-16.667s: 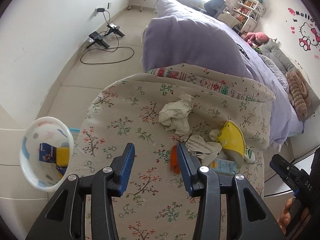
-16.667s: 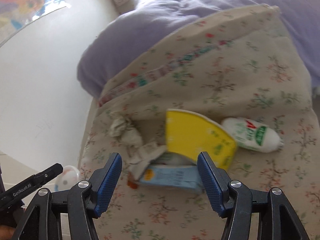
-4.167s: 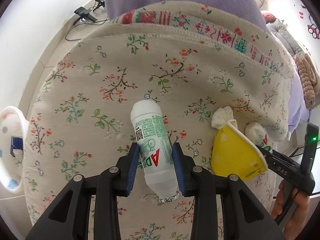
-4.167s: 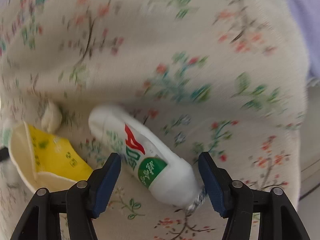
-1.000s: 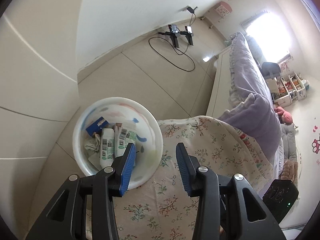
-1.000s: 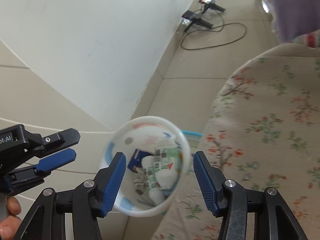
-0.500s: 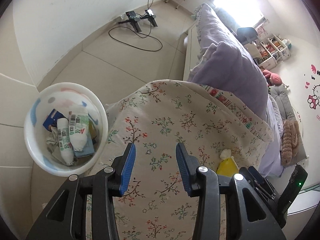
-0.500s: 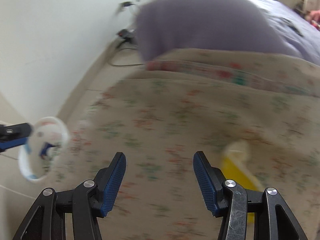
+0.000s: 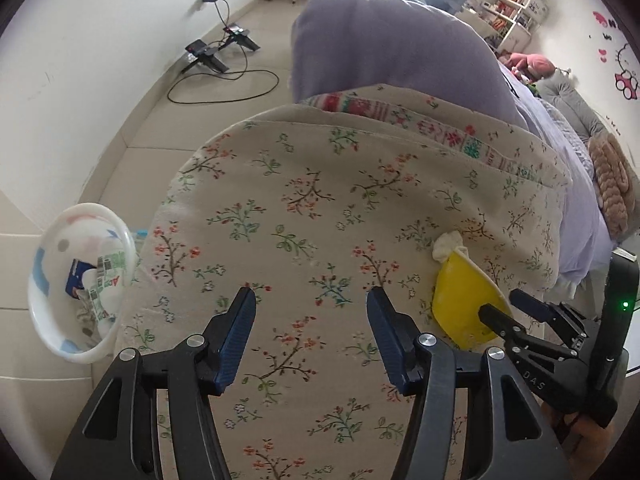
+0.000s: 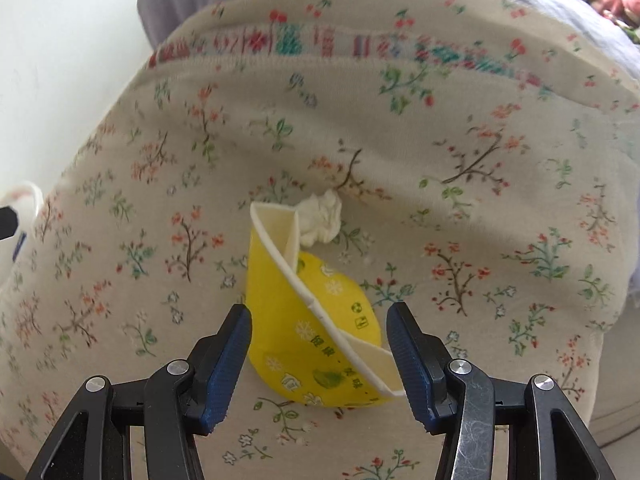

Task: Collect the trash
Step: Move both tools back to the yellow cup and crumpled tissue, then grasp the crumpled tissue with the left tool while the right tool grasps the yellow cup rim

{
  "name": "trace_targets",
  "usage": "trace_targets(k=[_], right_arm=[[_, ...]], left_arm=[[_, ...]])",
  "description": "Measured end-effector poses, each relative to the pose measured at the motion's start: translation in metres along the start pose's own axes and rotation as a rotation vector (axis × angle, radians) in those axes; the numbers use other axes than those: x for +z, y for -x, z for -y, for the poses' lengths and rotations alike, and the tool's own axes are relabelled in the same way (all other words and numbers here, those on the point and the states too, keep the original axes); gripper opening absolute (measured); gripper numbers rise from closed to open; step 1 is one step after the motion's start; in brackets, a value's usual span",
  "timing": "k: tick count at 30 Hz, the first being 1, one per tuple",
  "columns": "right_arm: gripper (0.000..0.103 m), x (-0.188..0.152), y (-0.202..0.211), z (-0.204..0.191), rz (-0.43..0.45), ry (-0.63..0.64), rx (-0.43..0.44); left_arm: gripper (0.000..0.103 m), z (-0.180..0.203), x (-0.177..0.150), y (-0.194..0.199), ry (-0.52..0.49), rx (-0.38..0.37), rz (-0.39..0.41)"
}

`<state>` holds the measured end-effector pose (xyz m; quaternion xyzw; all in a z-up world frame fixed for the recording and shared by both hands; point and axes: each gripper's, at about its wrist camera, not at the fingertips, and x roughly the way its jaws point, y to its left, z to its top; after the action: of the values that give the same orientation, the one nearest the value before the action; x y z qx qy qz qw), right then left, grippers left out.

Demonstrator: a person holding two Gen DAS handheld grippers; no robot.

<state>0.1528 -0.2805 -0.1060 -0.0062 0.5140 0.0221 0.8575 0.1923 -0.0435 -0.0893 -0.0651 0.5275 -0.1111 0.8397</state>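
A crushed yellow paper cup point(image 10: 316, 320) lies on the floral blanket point(image 10: 480, 160), with a small white tissue wad point(image 10: 322, 218) at its far end. My right gripper point(image 10: 320, 322) is open, its blue pads on either side of the cup's near half, not touching it. My left gripper point(image 9: 310, 312) is open and empty above bare blanket; the cup point(image 9: 460, 300) and tissue point(image 9: 446, 244) lie to its right, where the right gripper point(image 9: 520, 312) reaches the cup. A white trash bin point(image 9: 48, 300) on the floor at left holds bottles and cartons.
A purple duvet point(image 9: 400, 48) covers the bed beyond the blanket. Cables and a black stand point(image 9: 216, 56) lie on the tiled floor by the wall. The blanket's left edge drops off beside the bin. Shelves point(image 9: 512, 8) stand at the far right.
Both grippers swung away from the bin and back over the blanket. The right gripper has come down close around the yellow cup. Two bottles now lie in the bin.
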Motion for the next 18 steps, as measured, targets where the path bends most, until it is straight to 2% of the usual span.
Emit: trace_targets(k=[1, 2, 5, 10, 14, 18], right_arm=[[0.057, 0.0, -0.004, 0.0, -0.01, 0.009, -0.001], [0.041, -0.001, -0.008, -0.001, -0.021, 0.011, -0.001], [0.003, -0.005, -0.013, -0.001, -0.079, 0.008, 0.057], [0.003, -0.01, 0.018, 0.012, -0.041, -0.057, 0.144], [0.003, -0.015, 0.047, 0.05, 0.036, -0.195, 0.113], [0.004, -0.021, 0.046, 0.078, 0.055, -0.287, 0.09]], left_arm=[[0.061, 0.004, -0.001, -0.003, 0.002, -0.015, -0.008], [0.061, 0.008, -0.001, -0.006, 0.002, -0.03, -0.015], [0.061, 0.02, -0.001, -0.014, -0.016, -0.054, -0.03], [0.061, 0.043, 0.0, -0.022, -0.084, -0.051, -0.001], [0.061, 0.076, 0.0, -0.041, -0.139, -0.072, -0.001], [0.061, 0.12, 0.004, -0.07, -0.215, -0.077, -0.015]])
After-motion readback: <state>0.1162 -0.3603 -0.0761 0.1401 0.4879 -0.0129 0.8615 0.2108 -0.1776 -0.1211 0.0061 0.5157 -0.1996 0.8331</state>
